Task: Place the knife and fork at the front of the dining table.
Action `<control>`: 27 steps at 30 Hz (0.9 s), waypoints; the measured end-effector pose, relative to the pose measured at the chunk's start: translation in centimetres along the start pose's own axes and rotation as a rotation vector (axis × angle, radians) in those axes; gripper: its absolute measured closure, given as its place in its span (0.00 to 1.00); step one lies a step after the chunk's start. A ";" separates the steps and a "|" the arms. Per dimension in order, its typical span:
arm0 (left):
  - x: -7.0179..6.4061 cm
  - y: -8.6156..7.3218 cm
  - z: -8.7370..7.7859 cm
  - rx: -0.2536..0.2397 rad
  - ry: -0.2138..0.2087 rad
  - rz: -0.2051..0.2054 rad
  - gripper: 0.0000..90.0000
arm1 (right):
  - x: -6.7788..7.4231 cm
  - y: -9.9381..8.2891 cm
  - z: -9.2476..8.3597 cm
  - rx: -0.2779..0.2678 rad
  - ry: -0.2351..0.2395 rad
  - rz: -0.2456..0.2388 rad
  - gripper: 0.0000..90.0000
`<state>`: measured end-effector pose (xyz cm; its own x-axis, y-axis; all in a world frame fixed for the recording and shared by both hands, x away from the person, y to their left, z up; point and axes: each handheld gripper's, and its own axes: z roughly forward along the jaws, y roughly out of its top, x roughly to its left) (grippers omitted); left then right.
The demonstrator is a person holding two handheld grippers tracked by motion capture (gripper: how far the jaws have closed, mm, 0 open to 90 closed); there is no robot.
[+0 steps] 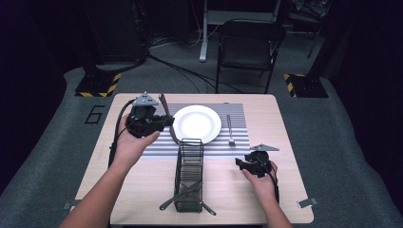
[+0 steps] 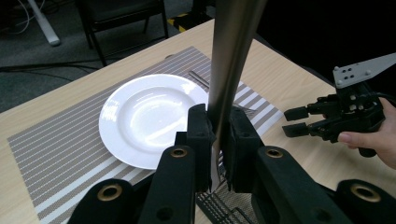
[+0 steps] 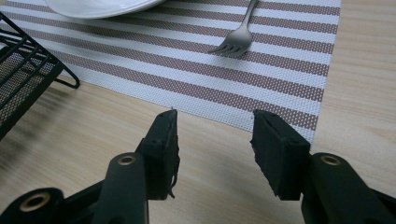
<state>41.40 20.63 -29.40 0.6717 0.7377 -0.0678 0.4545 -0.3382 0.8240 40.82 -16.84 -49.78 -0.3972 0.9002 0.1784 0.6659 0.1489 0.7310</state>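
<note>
My left gripper [image 1: 167, 122] is shut on a metal utensil [image 1: 166, 111] and holds it above the placemat's left part, next to the white plate [image 1: 196, 123]. In the left gripper view the pads [image 2: 201, 135] pinch its narrow part and the wider handle [image 2: 233, 42] rises out of the top. Which kind of utensil it is I cannot tell. My right gripper [image 1: 240, 164] stays open and empty low over bare wood, right of the wire caddy [image 1: 190, 171]. A fork [image 1: 230, 130] lies on the striped placemat [image 1: 157, 147] to the right of the plate, its tines [image 3: 236, 44] toward me.
The black wire caddy stands at the table's front middle with more cutlery [image 1: 183, 194] lying in its near end. A folding chair [image 1: 249, 45] and cables are on the floor beyond the table. Bare wood lies to the right of the placemat [image 3: 280, 70].
</note>
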 end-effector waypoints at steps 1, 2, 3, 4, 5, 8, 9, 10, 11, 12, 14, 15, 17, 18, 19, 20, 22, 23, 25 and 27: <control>0.2 -0.1 0.1 0.003 0.002 -0.002 0.91 | 0.0 0.0 0.0 -0.001 0.000 -0.001 0.56; 0.3 -0.2 0.2 0.004 0.004 -0.006 0.91 | 0.0 0.0 0.0 0.000 0.000 0.000 0.56; 0.5 -0.4 0.3 0.008 0.006 -0.009 0.91 | 0.0 0.0 0.0 0.003 -0.001 0.000 0.56; 0.7 -0.5 0.5 0.008 0.010 -0.016 0.91 | 0.0 0.0 0.0 0.000 0.000 0.001 0.56; 0.9 -0.8 0.6 0.010 0.011 -0.018 0.91 | 0.0 0.0 0.0 0.002 0.001 0.000 0.56; 1.4 -1.4 1.0 0.013 0.025 -0.030 0.91 | 0.0 0.0 0.0 -0.002 0.001 -0.002 0.56; 1.6 -1.6 1.1 0.013 0.032 -0.032 0.91 | 0.0 0.0 0.0 -0.001 0.001 -0.002 0.56; 1.8 -1.8 1.2 0.021 0.038 -0.036 0.91 | 0.0 0.0 0.0 0.001 0.002 -0.002 0.56; 2.0 -2.0 1.3 0.025 0.043 -0.039 0.91 | 0.0 0.0 0.0 0.001 0.001 -0.003 0.56; 2.2 -2.2 1.4 0.028 0.050 -0.044 0.91 | 0.0 0.0 0.0 0.000 0.002 -0.008 0.56; 2.6 -2.6 1.6 0.033 0.057 -0.044 0.91 | 0.0 0.0 0.0 0.001 0.002 -0.005 0.56; 2.8 -2.8 1.6 0.038 0.062 -0.047 0.91 | 0.1 0.0 0.0 0.002 0.002 -0.005 0.56; 3.2 -3.3 1.7 0.041 0.069 -0.048 0.91 | 0.1 0.0 0.0 0.001 0.002 -0.005 0.56; 3.4 -3.6 1.8 0.041 0.081 -0.052 0.91 | 0.1 0.0 0.0 0.001 0.002 -0.005 0.56; 3.6 -3.8 1.9 0.041 0.088 -0.055 0.91 | 0.1 0.0 0.0 0.000 0.002 -0.005 0.56; 3.8 -4.0 1.9 0.044 0.096 -0.059 0.91 | 0.1 0.0 0.0 0.000 0.003 -0.005 0.56; 4.2 -4.4 1.9 0.047 0.107 -0.066 0.91 | 0.1 0.0 0.0 0.000 0.005 -0.003 0.56; 4.4 -4.6 1.9 0.047 0.110 -0.070 0.91 | 0.1 0.0 0.0 0.000 0.006 -0.003 0.56; 4.8 -5.1 1.9 0.044 0.119 -0.081 0.91 | 0.1 0.0 0.0 -0.001 0.007 -0.004 0.56; 5.2 -5.5 2.0 0.043 0.126 -0.088 0.91 | 0.1 0.0 0.1 0.001 0.005 -0.004 0.56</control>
<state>43.55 25.13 -35.37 0.5508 0.8321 -0.0650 0.5348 -0.2922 0.7928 40.79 -16.69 -49.82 -0.4032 0.8975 0.1789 0.6646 0.1528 0.7314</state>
